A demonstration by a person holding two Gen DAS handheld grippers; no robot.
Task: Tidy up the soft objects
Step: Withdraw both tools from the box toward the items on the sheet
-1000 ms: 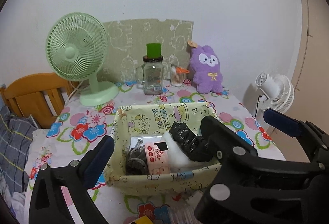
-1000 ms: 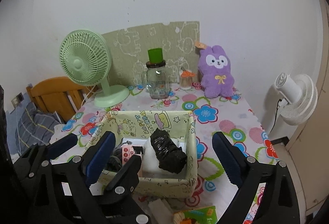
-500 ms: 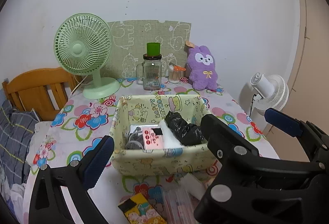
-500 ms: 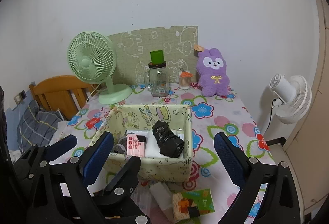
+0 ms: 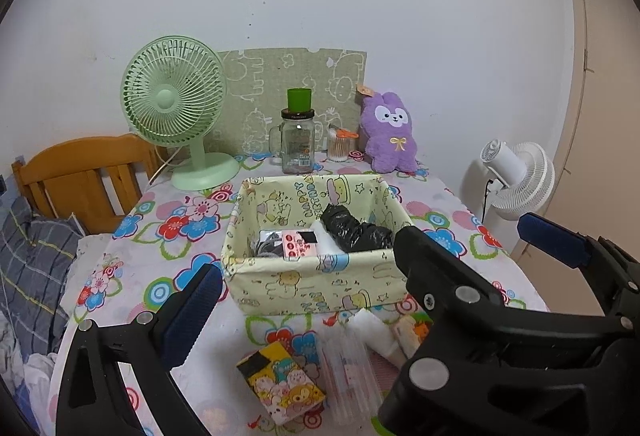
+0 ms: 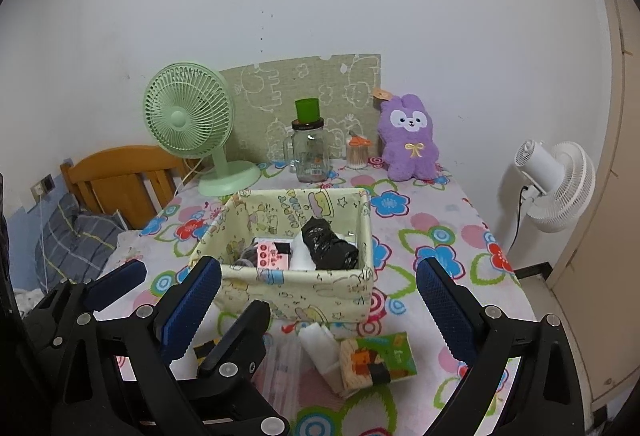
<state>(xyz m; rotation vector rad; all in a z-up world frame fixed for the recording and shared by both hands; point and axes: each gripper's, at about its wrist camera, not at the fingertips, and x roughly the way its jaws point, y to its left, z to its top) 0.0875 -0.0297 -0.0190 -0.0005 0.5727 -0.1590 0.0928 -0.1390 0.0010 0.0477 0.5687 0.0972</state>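
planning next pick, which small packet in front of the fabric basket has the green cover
The green-covered tissue packet, lying nearest the right gripper. The other, the yellow cartoon packet, lies further left.

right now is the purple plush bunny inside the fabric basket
No, the purple plush bunny sits on the table behind the fabric basket.

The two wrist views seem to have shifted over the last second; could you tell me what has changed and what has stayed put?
Both grippers, left and right, drew back from the fabric basket, open and empty. That uncovered the small packets on the table's near edge. Nothing was grasped or released. The black bundle and pink pack lie in the basket as before; the green fan, jar and purple plush did not move.
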